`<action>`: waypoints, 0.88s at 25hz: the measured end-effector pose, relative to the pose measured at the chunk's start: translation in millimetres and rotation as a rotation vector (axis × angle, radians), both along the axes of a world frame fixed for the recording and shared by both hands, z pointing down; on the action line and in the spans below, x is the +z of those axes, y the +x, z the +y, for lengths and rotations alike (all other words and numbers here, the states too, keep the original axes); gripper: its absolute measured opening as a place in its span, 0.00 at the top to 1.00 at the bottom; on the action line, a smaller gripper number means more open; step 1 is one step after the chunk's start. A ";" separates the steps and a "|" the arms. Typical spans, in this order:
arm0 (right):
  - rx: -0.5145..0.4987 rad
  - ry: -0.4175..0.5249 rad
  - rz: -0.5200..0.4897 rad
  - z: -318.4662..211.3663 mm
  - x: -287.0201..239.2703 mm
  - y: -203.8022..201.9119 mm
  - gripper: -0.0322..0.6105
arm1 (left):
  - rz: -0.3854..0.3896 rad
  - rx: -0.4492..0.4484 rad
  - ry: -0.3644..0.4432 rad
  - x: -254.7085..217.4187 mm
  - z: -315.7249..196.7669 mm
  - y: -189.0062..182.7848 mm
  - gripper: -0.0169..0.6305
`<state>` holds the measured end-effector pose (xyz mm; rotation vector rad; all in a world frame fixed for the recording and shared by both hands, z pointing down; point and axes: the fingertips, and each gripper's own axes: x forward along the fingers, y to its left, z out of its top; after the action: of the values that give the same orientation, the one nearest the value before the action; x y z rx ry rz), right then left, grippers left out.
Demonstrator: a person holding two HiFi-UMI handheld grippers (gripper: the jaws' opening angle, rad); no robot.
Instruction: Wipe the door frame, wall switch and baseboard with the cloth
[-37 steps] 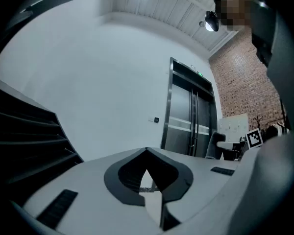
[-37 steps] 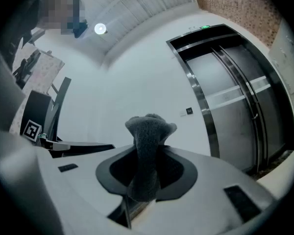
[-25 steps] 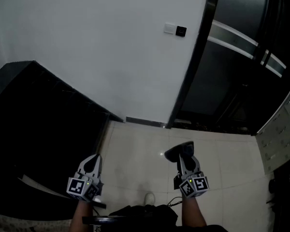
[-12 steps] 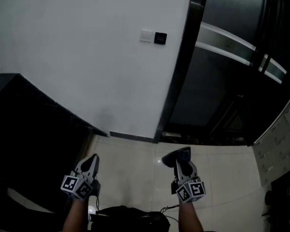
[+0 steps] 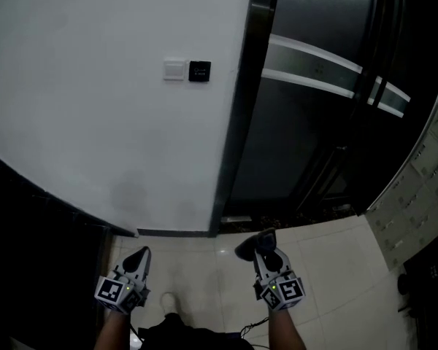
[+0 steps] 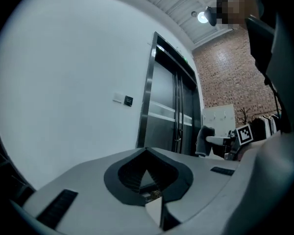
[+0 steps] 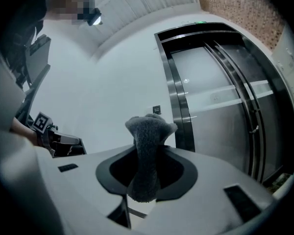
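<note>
Grey fuzzy cloth bunched upright in the right claw

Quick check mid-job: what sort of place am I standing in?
Probably an indoor entrance hall or corridor of a workplace: a tall dark metal door frame set in a plain white wall with a wall switch, a pale tiled floor, and what look like lockers at the right.

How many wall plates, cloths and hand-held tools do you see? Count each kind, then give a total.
Wall plates: 2 (white plate, black plate)
Cloths: 1 (cloth)
Tools: 2 (left tool, right tool)
Total: 5
</note>
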<state>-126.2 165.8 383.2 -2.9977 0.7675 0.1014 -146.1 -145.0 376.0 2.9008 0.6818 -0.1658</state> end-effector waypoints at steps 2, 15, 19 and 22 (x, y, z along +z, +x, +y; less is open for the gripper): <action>0.026 -0.004 0.006 -7.3 -1.4 33.6 0.81 | 0.010 0.029 0.008 0.3 -0.6 41.2 0.97; 0.009 -0.192 0.205 -63.0 -95.3 249.6 0.81 | 0.157 0.236 0.114 -49.9 -5.2 209.8 0.97; 0.062 -0.469 0.293 -45.5 -146.9 329.3 0.81 | 0.179 0.163 0.079 -56.3 -14.0 245.3 0.97; 0.204 -0.806 0.376 -33.5 -192.0 388.2 0.81 | 0.174 0.093 0.032 -60.2 -11.9 270.2 0.97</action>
<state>262.0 132.3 191.2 -3.8951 0.6253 0.4831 124.1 -156.9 315.7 2.9008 0.8527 -0.4031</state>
